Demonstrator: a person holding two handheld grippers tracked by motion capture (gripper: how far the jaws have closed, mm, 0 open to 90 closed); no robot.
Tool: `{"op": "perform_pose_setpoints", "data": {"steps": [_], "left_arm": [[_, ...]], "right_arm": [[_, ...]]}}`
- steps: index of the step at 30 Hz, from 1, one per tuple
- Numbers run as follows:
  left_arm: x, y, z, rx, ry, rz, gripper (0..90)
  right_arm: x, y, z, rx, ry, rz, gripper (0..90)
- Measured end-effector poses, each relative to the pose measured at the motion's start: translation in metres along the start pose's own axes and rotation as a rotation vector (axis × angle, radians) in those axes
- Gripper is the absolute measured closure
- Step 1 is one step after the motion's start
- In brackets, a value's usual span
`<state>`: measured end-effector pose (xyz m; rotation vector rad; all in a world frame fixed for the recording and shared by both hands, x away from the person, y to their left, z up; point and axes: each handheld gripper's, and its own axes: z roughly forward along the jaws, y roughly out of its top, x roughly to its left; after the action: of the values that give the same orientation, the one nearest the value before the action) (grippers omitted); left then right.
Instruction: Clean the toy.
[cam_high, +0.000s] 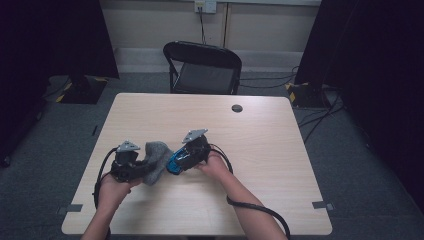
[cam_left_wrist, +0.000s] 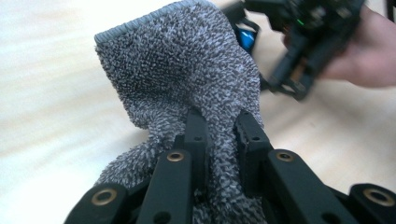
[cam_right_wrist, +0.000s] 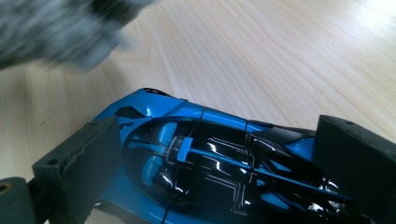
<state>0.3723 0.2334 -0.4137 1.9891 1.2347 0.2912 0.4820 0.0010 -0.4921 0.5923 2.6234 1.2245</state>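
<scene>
A grey fuzzy cloth (cam_high: 156, 160) hangs bunched from my left gripper (cam_high: 145, 167), which is shut on it; in the left gripper view the two black jaws pinch a fold of the cloth (cam_left_wrist: 187, 79) at my left gripper (cam_left_wrist: 219, 128). My right gripper (cam_high: 175, 162) is shut across a shiny blue and black toy car (cam_high: 174, 163), held just above the table beside the cloth. In the right gripper view the jaws clamp the toy car (cam_right_wrist: 210, 163) on both sides at my right gripper (cam_right_wrist: 219, 163), and the cloth (cam_right_wrist: 56, 32) shows blurred at top left.
The light wooden table (cam_high: 260, 150) has a round cable hole (cam_high: 237, 108) near its far edge. A black folding chair (cam_high: 204, 70) stands behind the table. Dark curtains and stand bases flank the room. Cables trail from both grippers.
</scene>
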Motion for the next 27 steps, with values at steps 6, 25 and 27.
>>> {"op": "perform_pose_setpoints", "data": {"steps": [6,25,27], "left_arm": [[0.019,0.019,0.024,0.007,-0.003,0.014,77.5],[0.04,0.061,0.099,0.038,-0.037,0.123,75.8],[0.039,0.066,0.108,0.027,-0.041,0.15,75.8]], "right_arm": [[0.0,0.0,0.0,0.0,-0.002,0.003,1.5],[0.0,0.002,0.0,0.014,-0.001,0.005,1.5],[0.0,0.002,0.0,0.015,-0.001,0.004,1.5]]}}
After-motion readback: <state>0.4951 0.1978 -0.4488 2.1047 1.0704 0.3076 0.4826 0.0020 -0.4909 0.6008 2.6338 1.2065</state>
